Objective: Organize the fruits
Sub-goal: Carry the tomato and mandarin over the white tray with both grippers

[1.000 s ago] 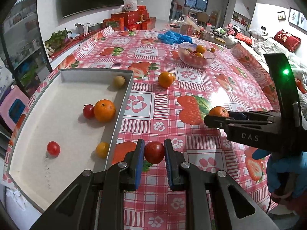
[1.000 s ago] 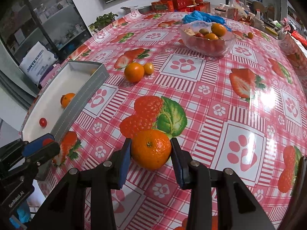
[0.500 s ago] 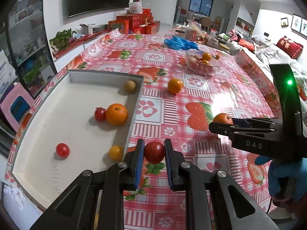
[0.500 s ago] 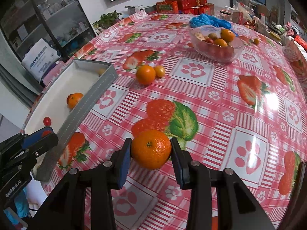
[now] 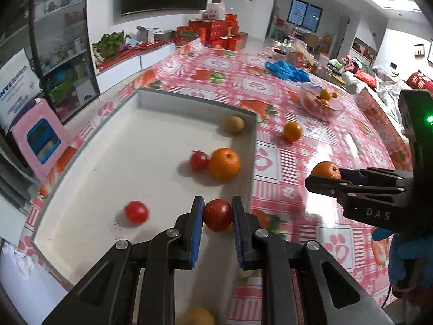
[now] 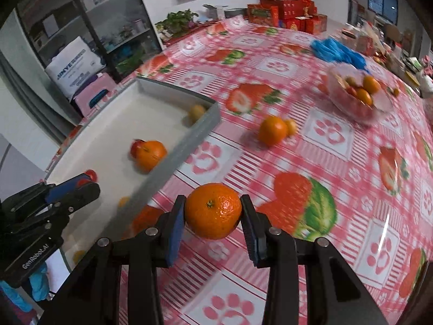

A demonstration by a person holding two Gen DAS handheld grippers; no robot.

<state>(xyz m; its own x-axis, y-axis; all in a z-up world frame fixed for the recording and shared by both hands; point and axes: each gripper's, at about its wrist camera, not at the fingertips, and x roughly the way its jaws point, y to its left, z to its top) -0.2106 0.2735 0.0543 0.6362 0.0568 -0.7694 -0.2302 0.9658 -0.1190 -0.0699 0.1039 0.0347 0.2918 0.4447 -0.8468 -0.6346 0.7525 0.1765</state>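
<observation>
A: Fruits: left tool [image 5: 217, 214] squeezes a small round red tomato [image 5: 217, 214] over the grey tray [image 5: 250, 149]'s edge. Right tool [image 6: 213, 211] squeezes a round orange mandarin [image 6: 213, 210] above the counter [image 6: 338, 189].

B: Carrying step, I think. Next: go over tray & let go.

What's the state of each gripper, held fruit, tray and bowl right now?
left gripper: shut on red tomato
right gripper: shut on orange
tray: holds several fruits
glass bowl: upright, fruit inside
loose orange: on tablecloth, outside tray
</observation>
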